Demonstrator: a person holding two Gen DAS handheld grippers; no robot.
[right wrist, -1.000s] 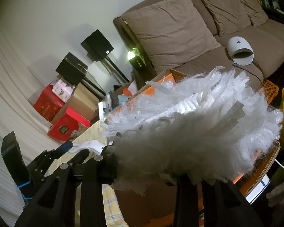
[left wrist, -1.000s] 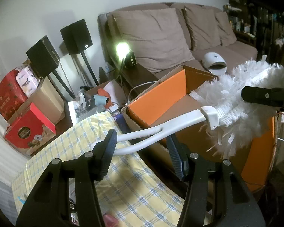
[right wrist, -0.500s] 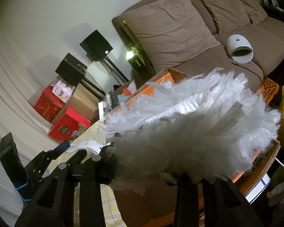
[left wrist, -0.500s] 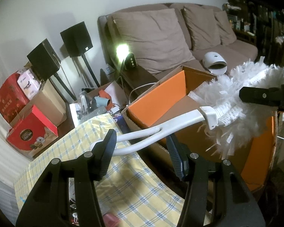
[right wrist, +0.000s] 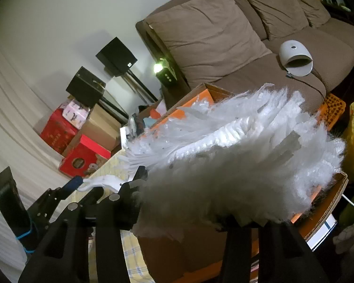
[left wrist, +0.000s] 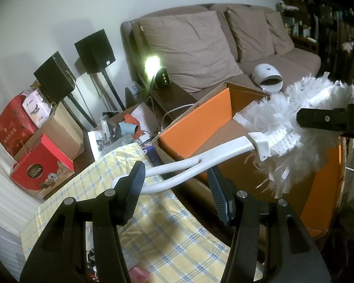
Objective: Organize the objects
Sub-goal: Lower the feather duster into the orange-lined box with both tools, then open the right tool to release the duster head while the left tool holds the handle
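Holding: a white duster (left wrist: pixel 292 127) rides above an open orange-lined cardboard box (left wrist: pixel 195 127), one handheld gripper at each end.
Left gripper (left wrist: pixel 177 185): fingers apart; the duster's forked white handle (left wrist: pixel 200 165) passes between them, resting against the left finger, with a gap to the right finger.
Right gripper (right wrist: pixel 186 200): fingers set wide around the fluffy head; the fibres hide the tips, so whether they pinch it cannot be told.
Duster position: head ahead of the left fingers and to their right, over the box's far half; handle end over a yellow checked cloth (left wrist: pixel 153 224).
Edges: the box's near rim lies just under the handle; its far corner stands ahead of the head, the brown sofa (left wrist: pixel 200 47) behind.
Open room: the box interior beneath the head looks bare.
Change: framing in both views has shifted only slightly over the last second; duster and both grips look the same.
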